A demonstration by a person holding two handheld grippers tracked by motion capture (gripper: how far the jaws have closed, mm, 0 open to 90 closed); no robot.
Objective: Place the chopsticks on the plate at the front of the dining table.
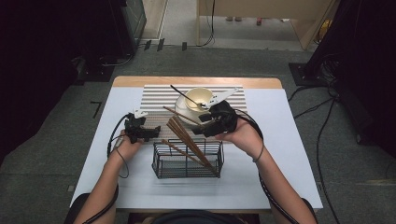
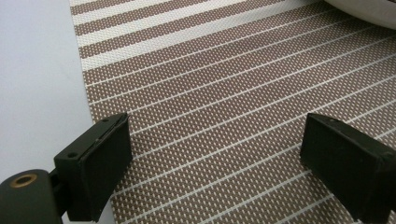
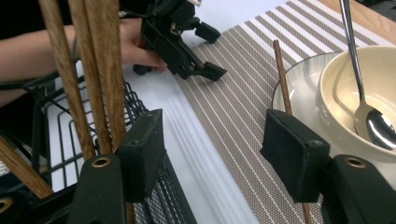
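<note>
Black fingers (image 3: 299,158) of the right gripper (image 3: 215,154) stand nearest the lens in the right gripper view, parted and grasping nothing, with bare worktop and mat between them. Just left of them, a bundle of brown chopsticks (image 3: 93,70) leans in a black wire basket (image 1: 187,161); in the high view the bundle (image 1: 189,140) stands tilted, tips rising toward the bowl. One further chopstick (image 3: 282,74) lies apart, resting against the rim of the white plate (image 3: 294,88) and passing behind the right-hand finger; whether it touches that finger cannot be told. On the plate sits a cream bowl (image 3: 345,88) holding a metal spoon (image 3: 373,123). Left gripper (image 1: 140,128) hangs over the edge of the striped mat (image 2: 224,93), its fingers (image 2: 100,165) released and wide apart, nothing between them. Judgement on handling: the chopsticks appear light, stiff and smooth, liable to roll or to pivot if pinched near an end. Recommended hold is across the shaft near its middle, fingers square to the stick, one stick at a time. The bowl and plate look breakable, so any approach beside them warrants care. White worktop (image 1: 280,140) carries all items.
</note>
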